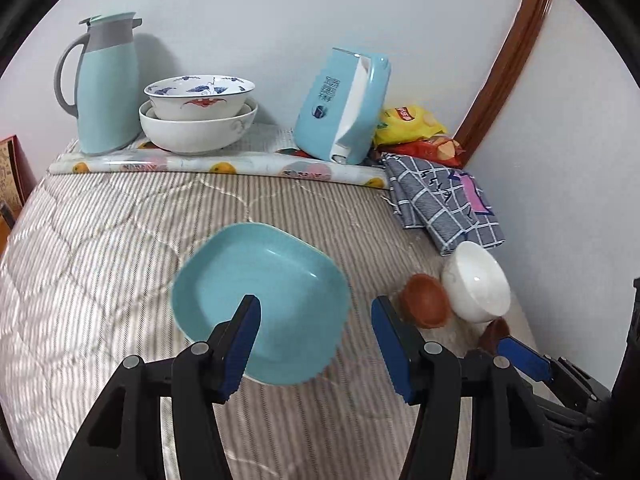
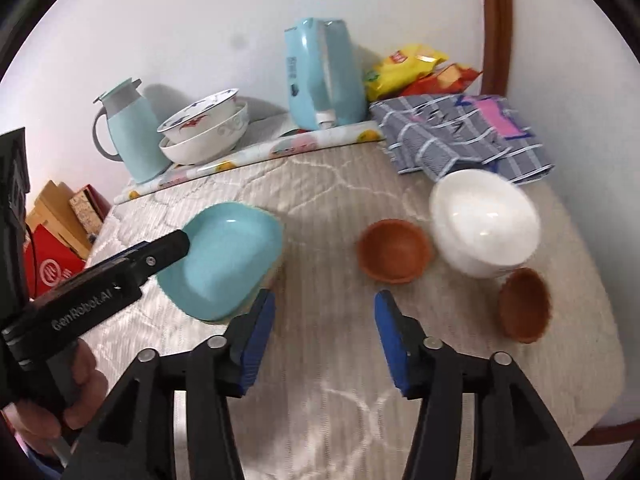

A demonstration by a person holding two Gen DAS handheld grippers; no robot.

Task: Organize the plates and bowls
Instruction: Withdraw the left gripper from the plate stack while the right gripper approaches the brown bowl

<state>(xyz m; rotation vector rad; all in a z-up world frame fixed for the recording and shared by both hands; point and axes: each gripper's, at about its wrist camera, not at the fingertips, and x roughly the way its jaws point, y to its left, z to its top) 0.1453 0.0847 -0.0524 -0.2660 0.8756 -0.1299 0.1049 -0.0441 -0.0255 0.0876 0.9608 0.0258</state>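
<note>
Teal plate point(image 1: 260, 300) under left jaws, unclamped.

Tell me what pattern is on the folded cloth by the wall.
The folded cloth is a grey-blue check with white lines and a pink patch, clearest in the right wrist view.

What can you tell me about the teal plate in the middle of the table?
The teal plate is a rounded-square dish with a raised rim and a glossy, smooth surface that looks like ceramic or melamine. It is empty and lies right way up on the striped quilted table cover. In the right wrist view a paler edge shows beneath it, perhaps a second plate. Neither gripper visibly presses on it.
</note>
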